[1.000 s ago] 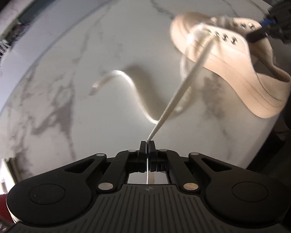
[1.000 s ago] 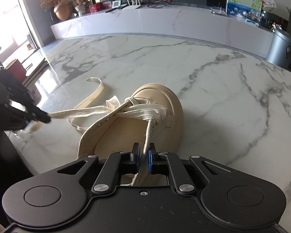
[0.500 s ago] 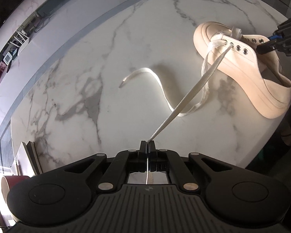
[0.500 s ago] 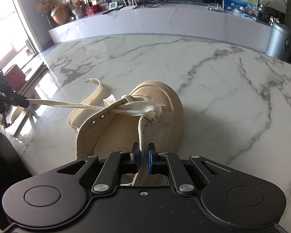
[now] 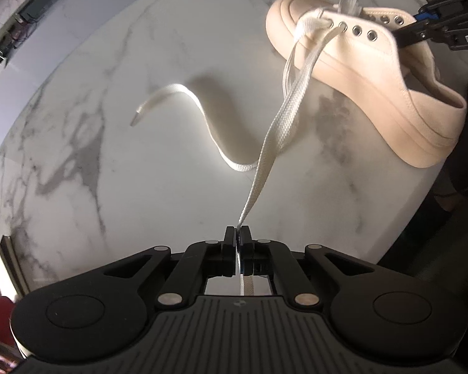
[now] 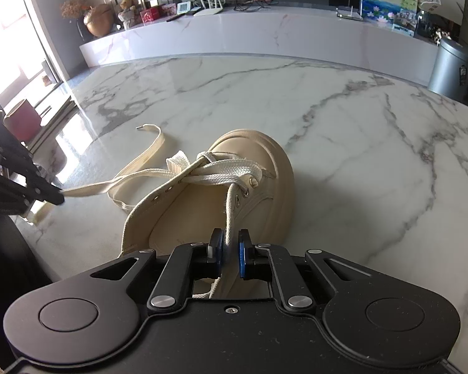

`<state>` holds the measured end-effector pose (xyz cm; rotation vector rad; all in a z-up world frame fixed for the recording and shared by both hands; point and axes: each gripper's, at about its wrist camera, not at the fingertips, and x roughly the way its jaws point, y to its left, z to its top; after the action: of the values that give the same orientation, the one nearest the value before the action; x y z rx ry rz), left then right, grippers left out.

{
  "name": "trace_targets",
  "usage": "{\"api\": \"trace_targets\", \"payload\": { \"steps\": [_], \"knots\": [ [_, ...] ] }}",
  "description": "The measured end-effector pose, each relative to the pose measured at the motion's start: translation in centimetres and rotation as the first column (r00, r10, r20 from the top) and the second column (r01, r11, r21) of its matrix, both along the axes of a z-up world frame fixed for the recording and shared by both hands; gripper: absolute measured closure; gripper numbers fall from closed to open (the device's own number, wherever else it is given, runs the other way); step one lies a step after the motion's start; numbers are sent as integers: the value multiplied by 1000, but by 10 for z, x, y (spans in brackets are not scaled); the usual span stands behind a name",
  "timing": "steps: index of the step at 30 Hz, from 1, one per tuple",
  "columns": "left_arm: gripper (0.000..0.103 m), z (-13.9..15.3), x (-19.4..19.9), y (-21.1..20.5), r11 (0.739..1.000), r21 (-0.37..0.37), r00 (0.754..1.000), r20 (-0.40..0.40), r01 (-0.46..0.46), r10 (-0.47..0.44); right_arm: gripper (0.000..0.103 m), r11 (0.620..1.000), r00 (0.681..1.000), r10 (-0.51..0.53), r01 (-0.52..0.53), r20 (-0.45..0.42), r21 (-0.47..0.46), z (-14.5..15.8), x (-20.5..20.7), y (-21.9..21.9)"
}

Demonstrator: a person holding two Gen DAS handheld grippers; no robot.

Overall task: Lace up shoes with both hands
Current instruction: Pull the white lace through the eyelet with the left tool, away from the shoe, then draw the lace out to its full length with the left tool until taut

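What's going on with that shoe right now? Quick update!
Left tool pinching one lace, just loosening. Right tool shut on the other lace. Shoe on marble table, only front eyelets laced. Nothing blocking.

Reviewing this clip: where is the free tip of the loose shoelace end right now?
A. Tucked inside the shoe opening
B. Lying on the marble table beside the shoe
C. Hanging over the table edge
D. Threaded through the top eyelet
B. The loose lace end snakes across the marble table with its tip resting flat there, away from the shoe and held by neither gripper.
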<state>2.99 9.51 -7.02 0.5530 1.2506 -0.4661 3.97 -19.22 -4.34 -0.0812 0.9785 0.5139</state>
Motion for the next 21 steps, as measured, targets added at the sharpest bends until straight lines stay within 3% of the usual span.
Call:
{"api": "trace_targets", "payload": {
  "steps": [8,15,18,21],
  "knots": [
    [67,-3,7,8,999,-24,999,1,-49,49,96,1000,1000,6,-6,2,-7,-1,1,0],
    [65,10,24,14,974,-130,981,16,-188,191,94,1000,1000,9,-8,11,-14,-1,-1,2],
    [65,13,42,14,948,-159,958,31,-276,285,85,1000,1000,6,-6,15,-21,-2,-2,2],
    [65,14,61,14,916,-190,930,37,-354,367,84,1000,1000,4,-4,14,-27,-2,-1,3]
  ]
}}
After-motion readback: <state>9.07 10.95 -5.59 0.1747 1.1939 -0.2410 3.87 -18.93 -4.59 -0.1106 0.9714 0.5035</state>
